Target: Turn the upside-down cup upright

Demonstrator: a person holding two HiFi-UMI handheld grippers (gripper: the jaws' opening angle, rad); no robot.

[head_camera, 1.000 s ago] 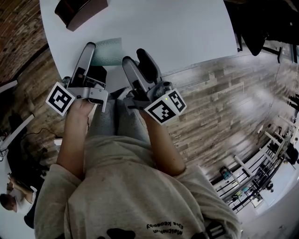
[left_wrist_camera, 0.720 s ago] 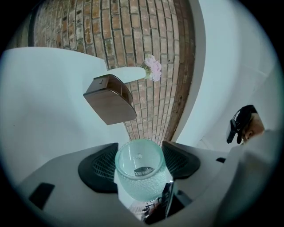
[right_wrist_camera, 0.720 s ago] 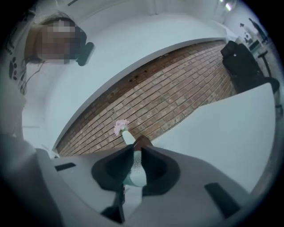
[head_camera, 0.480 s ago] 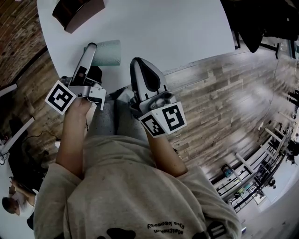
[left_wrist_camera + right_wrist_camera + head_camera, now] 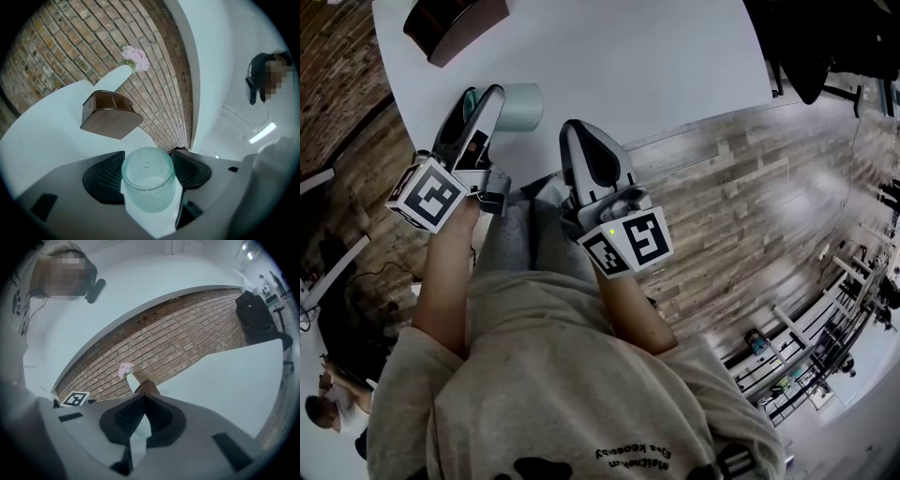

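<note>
Cup (image 5: 148, 180) sits pinched between the jaws of the left gripper (image 5: 480, 101), at the near edge of the white table (image 5: 656, 56). The right gripper (image 5: 143, 409) has its jaws pressed together and holds nothing.

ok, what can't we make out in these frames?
Head view: the left claw covers most of the cup; which end is open can't be told there.
Head view: the brown box is cut off by the top edge.
Right gripper view: the shut right claw hides nearly all of that box.
Left gripper view: the foot of the vase is behind the box.
</note>
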